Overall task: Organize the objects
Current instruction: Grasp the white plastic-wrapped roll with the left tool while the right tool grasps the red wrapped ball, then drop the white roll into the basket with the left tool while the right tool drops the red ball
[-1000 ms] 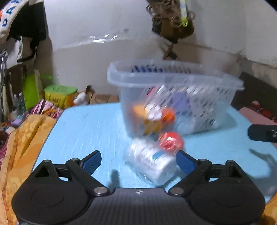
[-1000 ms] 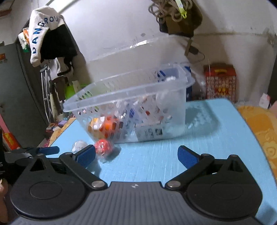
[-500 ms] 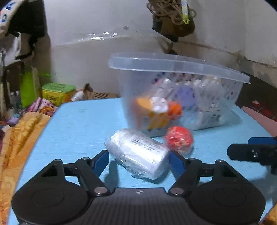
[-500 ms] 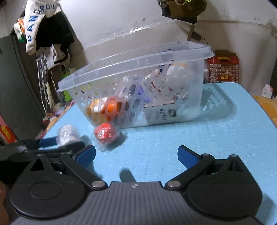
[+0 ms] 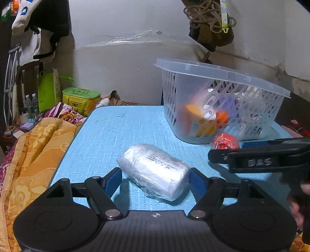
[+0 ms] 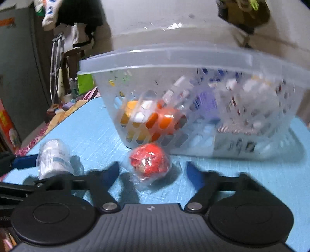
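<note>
Straddling the plastic-wrapped white bottle [image 5: 155, 170], released left tongs [image 5: 155, 180] should clench squarely; released right tongs [image 6: 151, 172] flank the red wrapped ball [image 6: 149, 162].

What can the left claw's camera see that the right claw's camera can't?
Only the left view shows the green box beside the table and the rope bundle on the wall. Only the right view shows the grey cabinet. Both show the basket, the white wrapped bottle inside the left claw, and the red wrapped ball before the right claw.
</note>
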